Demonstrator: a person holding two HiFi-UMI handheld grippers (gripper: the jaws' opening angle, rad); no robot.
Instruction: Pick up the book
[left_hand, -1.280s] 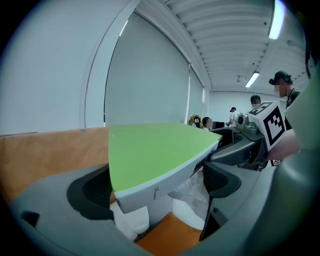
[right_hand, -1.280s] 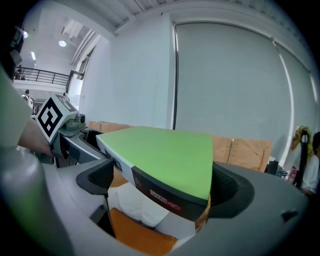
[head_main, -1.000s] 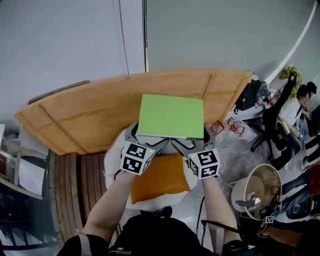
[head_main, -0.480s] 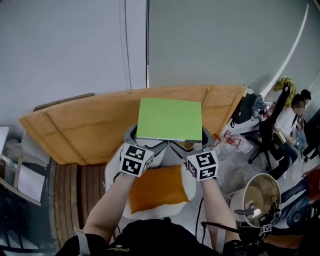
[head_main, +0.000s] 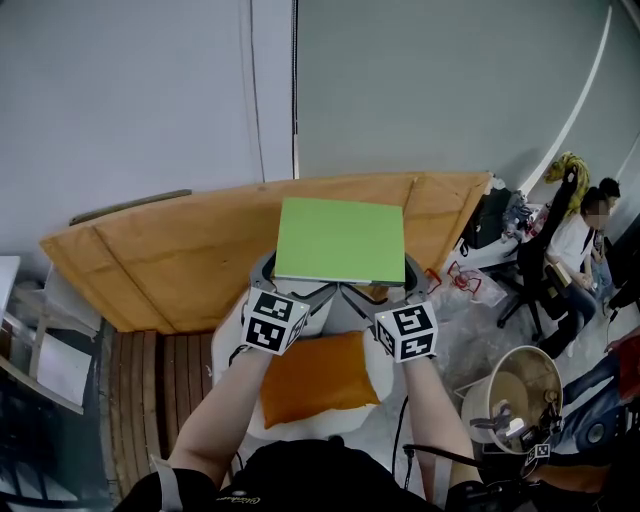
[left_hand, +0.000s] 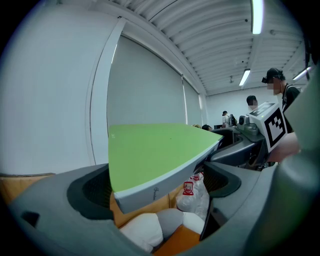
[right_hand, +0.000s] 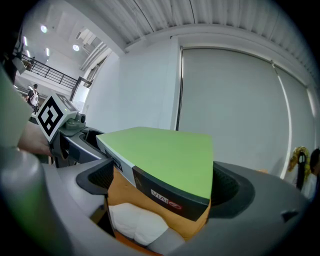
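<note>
A thin book with a plain green cover (head_main: 340, 240) is held level above the near edge of the wooden table (head_main: 170, 245). My left gripper (head_main: 297, 281) grips its near left corner and my right gripper (head_main: 382, 283) its near right corner. In the left gripper view the book (left_hand: 155, 150) fills the gap between the jaws of the left gripper (left_hand: 160, 185), showing its pale page edge. In the right gripper view the book (right_hand: 170, 155) shows a dark spine with a small label, wedged between the jaws of the right gripper (right_hand: 160, 192).
Below my hands stands a white stool with an orange cushion (head_main: 310, 375). A person (head_main: 580, 235) sits on an office chair at the right, near bags on the floor (head_main: 465, 260). A round bin (head_main: 515, 395) is at lower right. Wooden slats (head_main: 160, 365) lie at left.
The book stays held by both grippers. It has drifted slightly right and away over the table since a second ago; almost nothing differs from half a second ago.
</note>
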